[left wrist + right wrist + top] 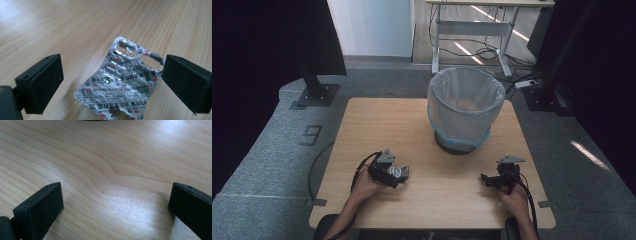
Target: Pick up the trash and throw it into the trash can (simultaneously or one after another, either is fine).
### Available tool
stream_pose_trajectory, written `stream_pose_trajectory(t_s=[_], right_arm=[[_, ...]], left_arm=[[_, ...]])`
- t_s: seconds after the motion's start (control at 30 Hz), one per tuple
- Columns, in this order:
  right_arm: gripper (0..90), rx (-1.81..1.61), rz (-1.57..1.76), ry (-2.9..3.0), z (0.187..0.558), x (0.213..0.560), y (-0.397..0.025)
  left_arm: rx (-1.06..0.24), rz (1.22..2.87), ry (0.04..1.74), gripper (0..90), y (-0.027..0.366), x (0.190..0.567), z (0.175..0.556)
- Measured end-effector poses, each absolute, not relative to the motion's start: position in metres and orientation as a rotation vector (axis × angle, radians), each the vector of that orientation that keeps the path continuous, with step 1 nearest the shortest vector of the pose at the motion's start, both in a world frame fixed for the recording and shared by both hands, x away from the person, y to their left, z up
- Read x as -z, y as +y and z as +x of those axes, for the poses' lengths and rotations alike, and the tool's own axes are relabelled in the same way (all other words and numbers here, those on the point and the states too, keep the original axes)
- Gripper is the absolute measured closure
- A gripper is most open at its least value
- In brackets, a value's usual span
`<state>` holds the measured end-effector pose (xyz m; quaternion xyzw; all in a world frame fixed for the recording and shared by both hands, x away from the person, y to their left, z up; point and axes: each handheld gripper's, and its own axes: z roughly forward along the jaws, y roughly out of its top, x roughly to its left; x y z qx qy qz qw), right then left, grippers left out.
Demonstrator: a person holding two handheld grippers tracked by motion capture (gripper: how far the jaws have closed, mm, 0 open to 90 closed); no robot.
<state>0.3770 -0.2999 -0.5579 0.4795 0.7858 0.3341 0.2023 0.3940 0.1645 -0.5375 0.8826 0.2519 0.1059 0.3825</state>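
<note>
The crumpled foil blister pack (pixel 120 85) lies on the desk (pixel 362 130) at about 8 o'clock from the lined bin (pixel 466 107), and the left gripper (pixel 112 82) has its fingers (pixel 41 83) spread wide to either side of the pack, the right-hand one just touching or nearly touching a torn corner, so no grip is made yet. The right gripper (pixel 115 207) rests at about 5 o'clock from the bin with its fingers equally spread over bare wood. I judge the work barely begun: closing on the pack, lifting it and dropping it into the bin all remain
</note>
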Motion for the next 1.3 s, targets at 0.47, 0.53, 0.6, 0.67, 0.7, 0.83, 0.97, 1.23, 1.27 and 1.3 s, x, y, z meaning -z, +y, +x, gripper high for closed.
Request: stream_pose_trajectory(t_s=[0.47,0.53,0.6,0.67,0.7,0.83,0.97,1.23,1.27,1.3], right_arm=[[0.0,-0.934,1.338,2.195,0.377,0.558,-0.3],[0.0,-0.934,1.338,2.195,0.377,0.558,-0.3],[0.0,-0.934,1.338,2.195,0.377,0.558,-0.3],[0.0,-0.934,1.338,2.195,0.377,0.558,-0.3],[0.0,-0.934,1.338,2.195,0.377,0.558,-0.3],[0.0,-0.933,1.338,2.194,0.377,0.558,-0.3],[0.0,-0.934,1.338,2.195,0.377,0.558,-0.3],[0.0,-0.934,1.338,2.194,0.377,0.558,-0.3],[0.0,-0.934,1.338,2.195,0.377,0.558,-0.3],[0.0,-0.934,1.338,2.195,0.377,0.558,-0.3]], left_arm=[[-0.257,2.301,0.622,24.6,0.163,0.547,0.392],[-0.256,2.297,0.616,32.2,0.164,0.546,0.391],[-0.255,2.297,0.621,33.7,0.164,0.546,0.391],[-0.257,2.295,0.628,34.0,0.163,0.546,0.391],[-0.259,2.293,0.634,34.1,0.163,0.546,0.391],[-0.262,2.297,0.651,34.1,0.162,0.545,0.392],[-0.27,2.297,0.664,34.1,0.161,0.543,0.393],[-0.276,2.26,0.695,34.1,0.162,0.534,0.395],[-0.276,2.26,0.697,34.1,0.162,0.533,0.395],[-0.278,2.256,0.7,34.1,0.162,0.531,0.395]])
